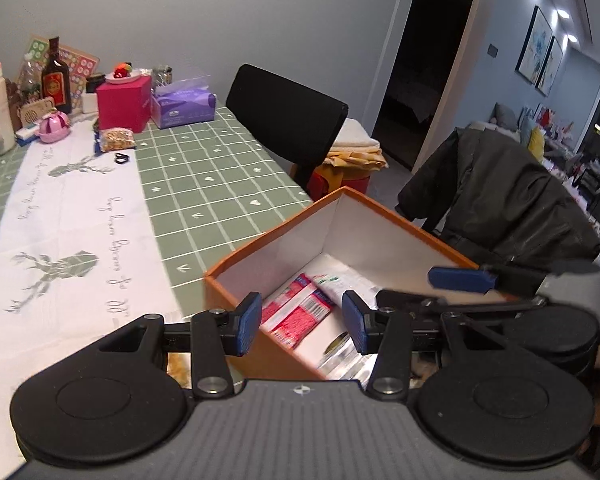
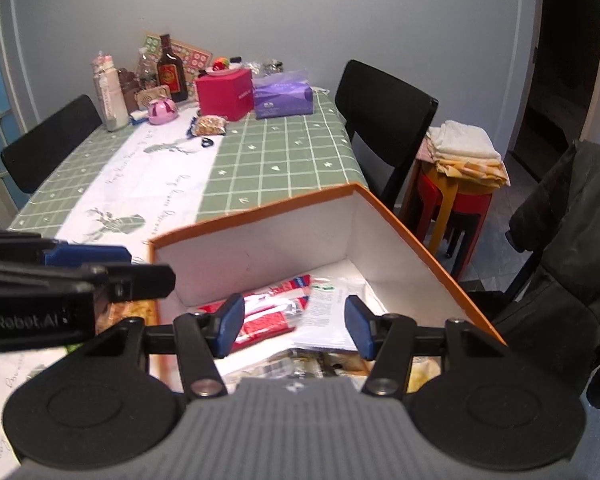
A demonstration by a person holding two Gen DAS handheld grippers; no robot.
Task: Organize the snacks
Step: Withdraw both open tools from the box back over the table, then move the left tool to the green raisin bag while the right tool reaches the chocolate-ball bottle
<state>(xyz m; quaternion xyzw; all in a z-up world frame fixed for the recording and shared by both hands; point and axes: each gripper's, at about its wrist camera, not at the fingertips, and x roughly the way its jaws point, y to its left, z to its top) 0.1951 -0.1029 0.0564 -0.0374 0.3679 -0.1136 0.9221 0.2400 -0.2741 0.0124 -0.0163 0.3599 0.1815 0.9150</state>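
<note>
An orange box with a white inside [image 1: 276, 236] [image 2: 260, 248] stands at the near right end of the table. In it lie a red and white snack packet [image 1: 300, 314] [image 2: 268, 316], a white packet [image 1: 340, 280] [image 2: 328, 308] and darker wrapped snacks [image 2: 300, 364]. My left gripper [image 1: 302, 324] is open and empty, its fingers astride the box's left wall. My right gripper [image 2: 294, 326] is open and empty above the box's contents. A clear bag of snacks [image 1: 117, 139] [image 2: 211, 125] lies at the far end of the table.
The table has a green checked cloth [image 1: 204, 184] and a white runner [image 2: 140, 184]. At its far end stand a dark bottle [image 2: 171, 70], a red box [image 2: 224, 94] and a purple tissue pack [image 2: 283, 98]. Black chairs [image 2: 384, 120], a red stool with towels [image 2: 460, 184] and a dark coat [image 1: 500, 200] stand at the right.
</note>
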